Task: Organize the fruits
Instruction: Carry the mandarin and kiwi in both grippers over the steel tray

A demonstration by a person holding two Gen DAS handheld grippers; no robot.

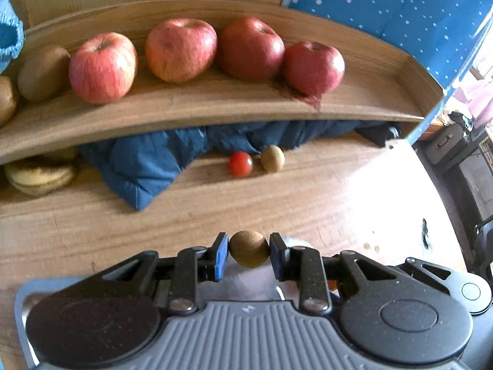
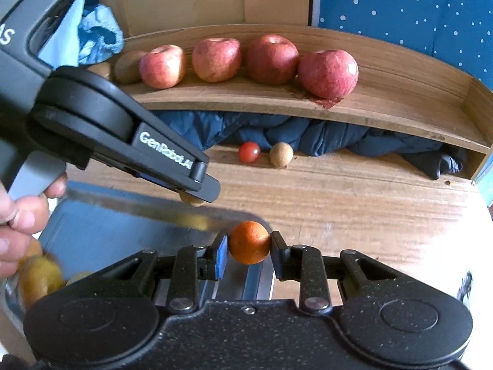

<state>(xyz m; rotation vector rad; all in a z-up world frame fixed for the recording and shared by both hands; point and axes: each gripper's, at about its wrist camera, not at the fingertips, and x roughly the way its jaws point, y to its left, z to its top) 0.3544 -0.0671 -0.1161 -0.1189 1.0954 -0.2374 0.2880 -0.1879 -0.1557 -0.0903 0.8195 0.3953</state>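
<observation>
At the bottom of the left wrist view, the left gripper (image 1: 249, 252) is closed on a small brown kiwi (image 1: 248, 248), its blue pads touching both sides. In the right wrist view, the right gripper (image 2: 249, 246) clamps a small orange (image 2: 249, 242) in the same way, low in the frame, over the corner of a metal tray (image 2: 123, 228). Blurred yellowish fruit (image 2: 40, 277) lies in the tray at lower left, beside a person's hand (image 2: 18, 222) holding the other gripper's handle.

Everything rests on a wooden tabletop (image 1: 308, 203) with a bright glare patch toward the right. Past mid-frame, a cherry tomato (image 1: 240, 163) and another kiwi (image 1: 273, 158) sit just beside each other on the table, in front of a crumpled dark blue jacket (image 1: 144, 166) stuffed under a raised wooden shelf (image 1: 197, 108). Bananas (image 1: 40, 175) lie under the shelf at the left edge.

On the shelf, in the upper half, four red apples (image 1: 181, 49) stand in a row, with two kiwis (image 1: 43, 72) to their left. Behind the shelf are a pale wooden board at upper centre and a blue white-dotted fabric (image 1: 400, 9) at upper right.
</observation>
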